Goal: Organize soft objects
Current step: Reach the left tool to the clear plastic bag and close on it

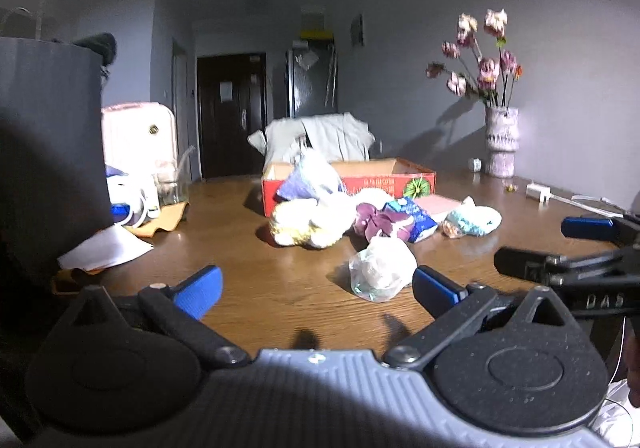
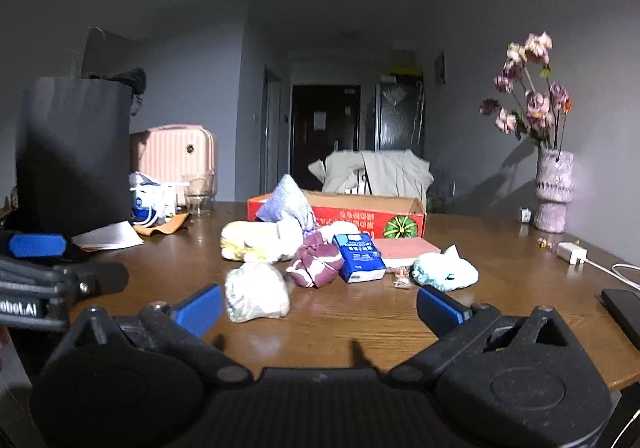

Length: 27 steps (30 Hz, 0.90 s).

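Left gripper (image 1: 316, 290): low over the near table (image 1: 280, 288) edge, pointing level toward the pile; blue fingers (image 1: 200, 290) spread wide, nothing between them.
Clear bag (image 1: 380, 268): on the table nearest the grippers, just inside the left gripper's right finger.
Pile: yellow bundle (image 2: 256, 242), purple bundle (image 2: 318, 264), blue pack (image 2: 359, 256), pale green cloth (image 2: 444, 272), all in front of the red box (image 2: 372, 213).
Right gripper (image 2: 318, 308): beside the left, same height and heading; spread wide, empty.
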Each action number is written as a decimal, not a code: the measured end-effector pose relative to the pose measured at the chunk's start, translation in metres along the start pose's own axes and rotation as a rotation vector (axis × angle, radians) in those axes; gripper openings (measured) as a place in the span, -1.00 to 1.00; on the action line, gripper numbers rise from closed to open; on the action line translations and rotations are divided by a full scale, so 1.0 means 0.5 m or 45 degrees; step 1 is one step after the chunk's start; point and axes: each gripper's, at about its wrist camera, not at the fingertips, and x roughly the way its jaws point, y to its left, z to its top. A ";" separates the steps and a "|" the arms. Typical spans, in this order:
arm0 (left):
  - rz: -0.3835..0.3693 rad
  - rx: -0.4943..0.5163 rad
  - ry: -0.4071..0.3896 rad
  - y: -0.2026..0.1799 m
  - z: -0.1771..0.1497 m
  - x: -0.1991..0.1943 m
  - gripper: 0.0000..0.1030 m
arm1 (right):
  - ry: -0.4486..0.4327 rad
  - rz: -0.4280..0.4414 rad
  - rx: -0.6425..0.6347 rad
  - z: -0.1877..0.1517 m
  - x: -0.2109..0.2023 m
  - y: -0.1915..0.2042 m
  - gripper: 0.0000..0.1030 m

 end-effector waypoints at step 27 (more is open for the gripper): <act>-0.253 -0.121 0.332 0.002 0.048 0.315 -0.25 | 0.257 0.082 0.106 0.083 0.324 -0.065 0.36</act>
